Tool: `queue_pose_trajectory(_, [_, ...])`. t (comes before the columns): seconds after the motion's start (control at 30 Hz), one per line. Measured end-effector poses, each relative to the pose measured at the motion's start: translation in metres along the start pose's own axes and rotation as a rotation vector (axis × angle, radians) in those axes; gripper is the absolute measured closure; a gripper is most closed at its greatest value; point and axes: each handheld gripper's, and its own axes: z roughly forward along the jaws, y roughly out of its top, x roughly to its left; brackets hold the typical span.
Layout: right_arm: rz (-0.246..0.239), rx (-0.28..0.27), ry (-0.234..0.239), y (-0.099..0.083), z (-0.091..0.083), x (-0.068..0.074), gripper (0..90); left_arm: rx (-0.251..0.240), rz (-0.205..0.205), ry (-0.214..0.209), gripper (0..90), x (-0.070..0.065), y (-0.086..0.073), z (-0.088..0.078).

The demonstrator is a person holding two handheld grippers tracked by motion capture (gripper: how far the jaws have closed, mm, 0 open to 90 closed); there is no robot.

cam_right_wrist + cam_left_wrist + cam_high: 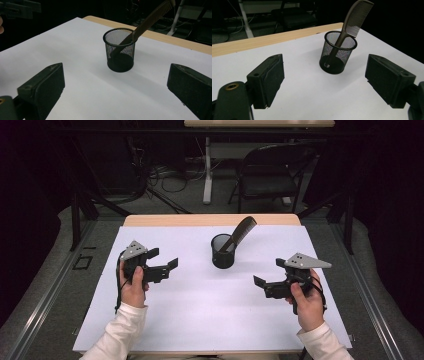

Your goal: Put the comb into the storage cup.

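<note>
Both my sets of jaws stand wide apart with nothing between them, the left gripper and the right gripper resting low on the worktop. Ahead of each, between the two and a little farther back, I see the mesh cup upright, with the comb standing handle-down inside, its long axis leaning up and away to my right. I judge the right gripper slightly nearer it. I count one cup, one comb, two grippers.
</note>
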Motion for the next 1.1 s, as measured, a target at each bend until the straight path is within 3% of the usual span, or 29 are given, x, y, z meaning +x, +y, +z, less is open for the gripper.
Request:
queue_pose_trajectory(0.57, [-0.005,0.016,-0.025,-0.016,-0.010,0.002,1.1,0.000,-0.029,0.003,15.7,0.019,-0.018,-0.044])
queue_pose_trajectory(1.1, [0.034,0.024,-0.045,-0.038,-0.014,-0.002,1.5,-0.023,-0.027,0.013,15.7,0.019,-0.048,-0.066])
